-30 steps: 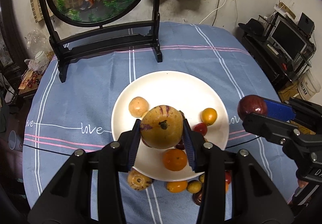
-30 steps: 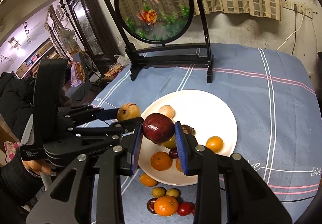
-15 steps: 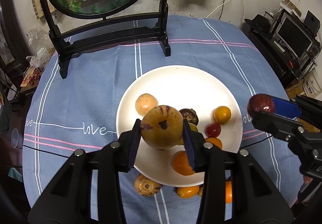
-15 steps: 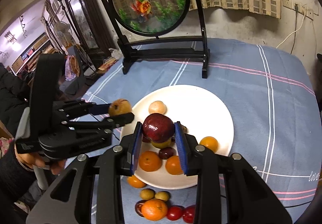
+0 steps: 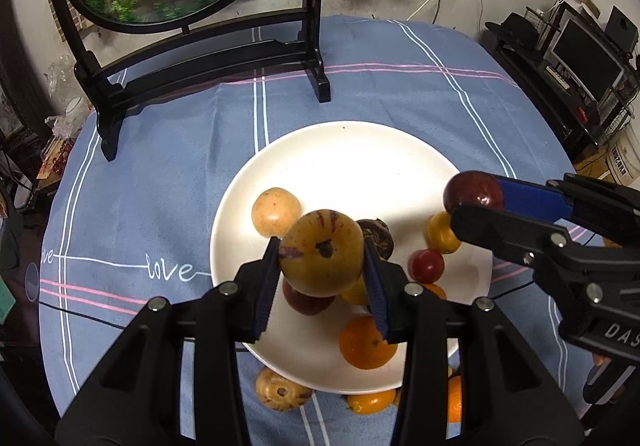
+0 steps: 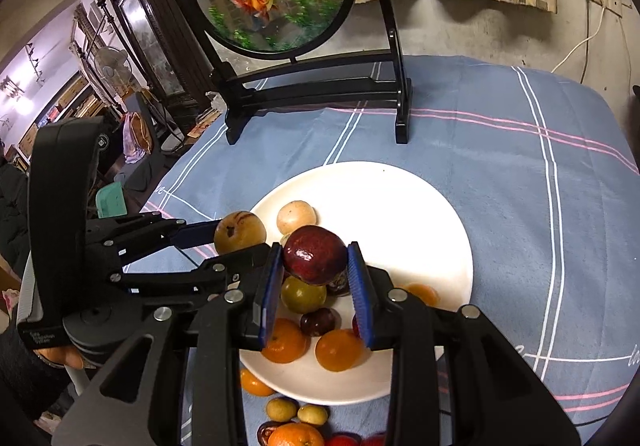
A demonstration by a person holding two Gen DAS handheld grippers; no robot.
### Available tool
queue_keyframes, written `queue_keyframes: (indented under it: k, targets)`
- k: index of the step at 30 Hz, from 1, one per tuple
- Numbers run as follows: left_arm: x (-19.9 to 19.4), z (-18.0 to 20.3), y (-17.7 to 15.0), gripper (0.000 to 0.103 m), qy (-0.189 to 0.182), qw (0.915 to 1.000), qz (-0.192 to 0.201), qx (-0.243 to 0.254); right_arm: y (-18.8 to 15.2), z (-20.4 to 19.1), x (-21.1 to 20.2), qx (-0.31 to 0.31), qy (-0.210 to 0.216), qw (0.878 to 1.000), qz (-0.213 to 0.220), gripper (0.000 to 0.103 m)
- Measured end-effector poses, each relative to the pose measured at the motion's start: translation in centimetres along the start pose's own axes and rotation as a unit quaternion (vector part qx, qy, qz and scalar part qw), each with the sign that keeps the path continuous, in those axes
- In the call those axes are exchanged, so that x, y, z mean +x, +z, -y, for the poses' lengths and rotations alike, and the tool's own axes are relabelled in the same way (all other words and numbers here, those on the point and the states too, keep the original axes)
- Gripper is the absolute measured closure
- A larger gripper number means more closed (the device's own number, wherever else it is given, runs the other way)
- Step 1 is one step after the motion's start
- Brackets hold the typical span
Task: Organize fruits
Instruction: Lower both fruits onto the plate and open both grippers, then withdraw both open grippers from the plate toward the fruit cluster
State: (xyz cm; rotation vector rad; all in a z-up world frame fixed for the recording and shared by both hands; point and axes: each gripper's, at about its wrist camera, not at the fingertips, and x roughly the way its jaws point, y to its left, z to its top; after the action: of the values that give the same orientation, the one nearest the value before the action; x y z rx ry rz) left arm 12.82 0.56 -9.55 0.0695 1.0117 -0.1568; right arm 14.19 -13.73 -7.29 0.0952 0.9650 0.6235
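My left gripper point(image 5: 322, 260) is shut on a yellow-brown fruit with purple streaks point(image 5: 322, 252) and holds it above the white plate point(image 5: 352, 161). My right gripper point(image 6: 315, 258) is shut on a dark red fruit point(image 6: 315, 254), also above the plate point(image 6: 400, 201). The plate holds several small fruits: a tan one point(image 5: 276, 211), oranges point(image 5: 366, 342), a red one point(image 5: 427, 266). The right gripper with its red fruit point(image 5: 474, 191) shows at the right of the left wrist view; the left gripper with its fruit point(image 6: 239, 232) shows in the right wrist view.
More loose fruits lie on the blue tablecloth point(image 5: 160, 173) by the plate's near rim: a tan one point(image 5: 282, 390), oranges point(image 6: 296, 434). A black stand with a round goldfish panel point(image 5: 192, 53) stands at the table's far side. Shelves and a monitor point(image 5: 580, 53) are off right.
Both grippers have moved forward and lower over the plate, each still holding its fruit. The plate and stand look nearer.
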Motion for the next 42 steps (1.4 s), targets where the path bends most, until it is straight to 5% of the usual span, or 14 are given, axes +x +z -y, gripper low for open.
queue_keyframes:
  k: [9, 10, 11, 12, 13, 20, 25, 32, 37, 42]
  targets:
    - [1.5, 0.2, 0.4, 0.062, 0.020, 0.9997, -0.013, 0.010, 0.5, 0.9, 2.2, 0.008, -0.008, 1.000, -0.027, 0.068]
    - [1.8, 0.3, 0.4, 0.058, 0.023, 0.9995, -0.016, 0.011, 0.6, 1.0, 2.7, 0.010, -0.020, 0.999, -0.035, 0.064]
    - [1.8, 0.3, 0.4, 0.040, 0.027, 0.9995, -0.017, 0.009, 0.7, 1.2, 3.1, 0.012, -0.023, 0.999, -0.041, 0.059]
    - [1.7, 0.3, 0.4, 0.036, 0.030, 0.9994, -0.011, 0.008, 0.7, 1.2, 3.2, 0.016, -0.023, 0.999, -0.043, 0.044]
    - [1.7, 0.4, 0.4, 0.036, 0.030, 0.9995, -0.008, 0.010, 0.7, 1.4, 3.1, 0.025, -0.025, 0.999, -0.035, 0.040]
    - [0.6, -0.8, 0.3, 0.036, 0.010, 0.9999, 0.003, -0.007, 0.7, 2.4, 0.8, 0.037, -0.019, 0.999, -0.013, 0.040]
    - [-1.6, -3.7, -0.3, 0.026, 0.017, 0.9984, 0.021, -0.051, -0.2, 3.8, -3.1, 0.054, -0.031, 0.998, 0.011, 0.040]
    - [-5.2, -6.9, -3.3, 0.022, 0.032, 0.9946, 0.037, -0.091, -6.5, 3.0, -7.8, 0.038, -0.036, 0.999, 0.009, 0.040]
    - [-5.9, -7.4, -6.8, 0.022, 0.027, 0.9940, 0.015, -0.105, -12.8, -1.3, -6.5, -0.031, -0.038, 0.998, -0.048, 0.040]
    - [-6.1, -7.3, -10.5, 0.022, 0.009, 0.9916, -0.011, -0.128, -14.3, -3.8, -3.9, -0.072, -0.022, 0.994, -0.085, 0.040]
